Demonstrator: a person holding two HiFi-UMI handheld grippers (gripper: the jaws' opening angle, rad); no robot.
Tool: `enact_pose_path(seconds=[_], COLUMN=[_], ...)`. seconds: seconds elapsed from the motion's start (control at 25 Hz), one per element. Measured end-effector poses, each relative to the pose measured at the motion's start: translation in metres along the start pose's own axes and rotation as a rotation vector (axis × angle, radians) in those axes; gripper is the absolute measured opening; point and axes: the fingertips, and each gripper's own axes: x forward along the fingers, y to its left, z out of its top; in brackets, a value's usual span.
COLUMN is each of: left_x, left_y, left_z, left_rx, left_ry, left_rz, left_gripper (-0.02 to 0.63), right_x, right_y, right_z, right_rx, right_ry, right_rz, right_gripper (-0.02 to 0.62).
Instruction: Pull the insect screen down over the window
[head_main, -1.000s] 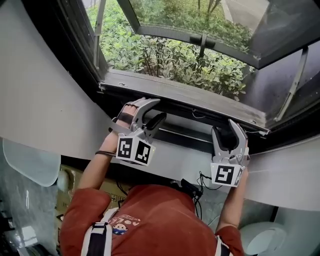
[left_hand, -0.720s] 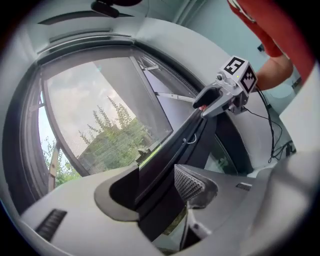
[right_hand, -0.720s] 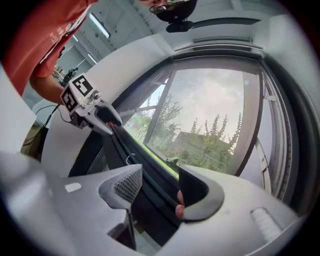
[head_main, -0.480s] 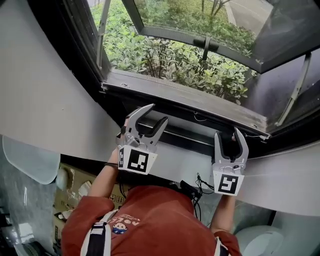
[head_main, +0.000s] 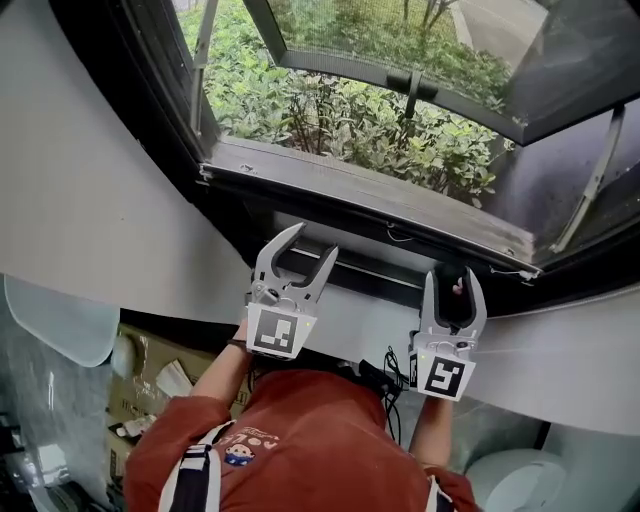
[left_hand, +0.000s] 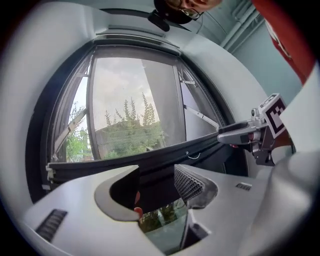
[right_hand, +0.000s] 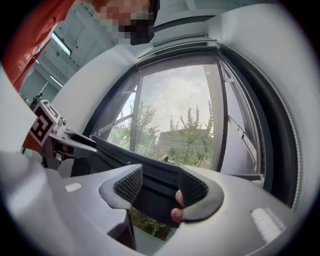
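1. Where the white wall (head_main: 90, 200) curves in at the far left, the dark window frame (head_main: 150, 90) begins. A cardboard box (head_main: 150, 365) lies below it on the floor.
2. Outside the opening, green shrubs (head_main: 330, 110) fill the ground beyond the grey sill (head_main: 370, 195).
3. Just inside the sill, the left gripper (head_main: 313, 240) points up at the window with its jaws spread wide. They straddle the insect screen's pull bar (left_hand: 150, 160) without pinching it, and a fingertip (left_hand: 136, 210) shows behind the left jaw.
4. The pull bar is a long dark rail with its long axis lying across the window's width. In the head view it slopes from upper left to lower right, low in the opening and close to the sill. Seen from the left gripper, the mesh (left_hand: 130, 125) above the rail hazes the trees, while the plants show clearer beneath it.
5. Further along the same rail, the right gripper (head_main: 452, 275) also points upward. Its jaws are parted around the rail, with fingers (right_hand: 176, 212) curled behind the right jaw. I cannot tell whether its pads touch the rail.
6. At the right, the glazed sash (head_main: 560, 60) hangs swung outward on a metal stay (head_main: 590, 170).
7. Below both grippers is the person's red shirt (head_main: 300, 440).
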Motion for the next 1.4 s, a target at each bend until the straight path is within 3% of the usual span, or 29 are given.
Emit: enact_pose_path(seconds=[0.2, 0.44, 0.8, 1.08, 1.24, 1.4], left_x=[-0.006, -0.013, -0.017, -0.019, -0.019, -0.019], left_y=[0.0, -0.002, -0.004, -0.001, -0.002, -0.001], left_z=[-0.012, -0.024, -0.031, -0.032, -0.033, -0.032], left_rx=[-0.065, -0.097, -0.083, -0.088, -0.095, -0.074], left_ry=[0.013, 0.028, 0.043, 0.053, 0.052, 0.05], left_rz=[0.041, 0.068, 0.068, 0.087, 0.077, 0.08], left_gripper=[0.221, 0.221, 0.218, 0.038, 0.006, 0.006], right_x=[-0.006, -0.007, -0.008, -0.011, -0.012, -0.012], right_y=[0.0, 0.011, 0.015, 0.012, 0.013, 0.013], right_z=[-0.003, -0.006, -0.016, -0.019, -0.02, -0.019], right_rx=[0.034, 0.046, 0.058, 0.073, 0.081, 0.081], right_ry=[-0.015, -0.021, -0.002, 0.004, 0.007, 0.006], right_rz=[-0.048, -0.034, -0.036, -0.046, -0.048, -0.048], right_gripper=[0.235, 0.235, 0.23, 0.066, 0.011, 0.011])
